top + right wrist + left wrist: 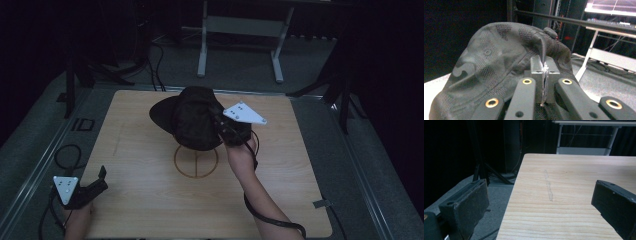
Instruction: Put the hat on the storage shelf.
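Right gripper (223, 126): held above the middle of the surface (150, 210) by the person's right hand (241, 152). Jaws pressed together, with a fold of dark cloth pinched between them, as seen in the right gripper view.

Cap (192, 117): black, with a perforated weave and a top button (550, 32). It is gripped by its fabric at the right gripper (544, 75) and hangs just beyond a circle mark (196, 161) drawn on the wood; whether its lower edge touches the surface cannot be told. The brim (160, 111) is turned to the left.

Left gripper (95, 185): held low at the near left corner of the surface. Jaws spread wide in the left gripper view (541, 202), with nothing between them but bare wood and a faint pale streak (548, 186).

Grey plate (244, 113): mounted on top of the right gripper.

Cable (272, 220): trails from the right gripper along the forearm.
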Demonstrator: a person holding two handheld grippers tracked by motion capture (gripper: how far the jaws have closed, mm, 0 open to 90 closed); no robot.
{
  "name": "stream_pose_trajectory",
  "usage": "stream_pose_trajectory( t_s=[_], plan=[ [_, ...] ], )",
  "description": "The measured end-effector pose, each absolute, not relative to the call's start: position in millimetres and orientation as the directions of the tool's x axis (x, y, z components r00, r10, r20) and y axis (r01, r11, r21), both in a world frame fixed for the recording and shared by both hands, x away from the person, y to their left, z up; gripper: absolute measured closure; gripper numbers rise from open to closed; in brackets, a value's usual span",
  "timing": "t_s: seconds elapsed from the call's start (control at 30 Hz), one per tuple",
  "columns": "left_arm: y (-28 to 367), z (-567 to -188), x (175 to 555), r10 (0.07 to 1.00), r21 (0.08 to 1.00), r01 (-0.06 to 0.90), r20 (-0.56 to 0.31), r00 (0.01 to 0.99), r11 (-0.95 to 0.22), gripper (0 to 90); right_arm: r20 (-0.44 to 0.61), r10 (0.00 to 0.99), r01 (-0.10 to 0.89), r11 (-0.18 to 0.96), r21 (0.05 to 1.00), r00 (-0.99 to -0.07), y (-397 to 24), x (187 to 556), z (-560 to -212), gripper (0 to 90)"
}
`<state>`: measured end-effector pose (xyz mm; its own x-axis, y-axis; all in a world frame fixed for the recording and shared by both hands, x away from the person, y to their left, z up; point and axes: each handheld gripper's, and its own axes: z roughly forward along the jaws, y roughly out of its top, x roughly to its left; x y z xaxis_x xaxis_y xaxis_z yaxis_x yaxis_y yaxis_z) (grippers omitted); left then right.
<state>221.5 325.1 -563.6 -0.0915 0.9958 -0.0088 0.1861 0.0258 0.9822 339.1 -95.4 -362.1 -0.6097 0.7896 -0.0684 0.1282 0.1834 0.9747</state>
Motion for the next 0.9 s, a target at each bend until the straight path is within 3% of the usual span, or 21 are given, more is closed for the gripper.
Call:
stream_pose_trajectory(
  t_s=[0.3,0.47,0.53,0.9],
  plan=[
    [324.9,-563.6,221.6,0.996,0.982,0.186,-0.007,-0.09,0.024,1.8,-0.046,0.778,0.149,0.178,0.973,-0.626,-99.6,338.7,-373.0,87.8],
    [324.7,-563.6,221.6,0.996,0.982,0.188,-0.006,-0.09,0.023,1.8,-0.031,0.759,0.154,0.172,0.973,-0.65,-102.0,340.1,-374.3,79.7],
    [324.8,-563.5,221.6,0.996,0.982,0.188,-0.005,-0.089,0.022,1.8,-0.024,0.751,0.158,0.17,0.973,-0.66,-101.5,340.3,-375.1,72.6],
    [324.7,-563.5,221.6,0.996,0.982,0.187,-0.004,-0.088,0.021,1.8,-0.001,0.731,0.183,0.172,0.968,-0.682,-100.3,341.3,-378.9,67.7]
  ],
)
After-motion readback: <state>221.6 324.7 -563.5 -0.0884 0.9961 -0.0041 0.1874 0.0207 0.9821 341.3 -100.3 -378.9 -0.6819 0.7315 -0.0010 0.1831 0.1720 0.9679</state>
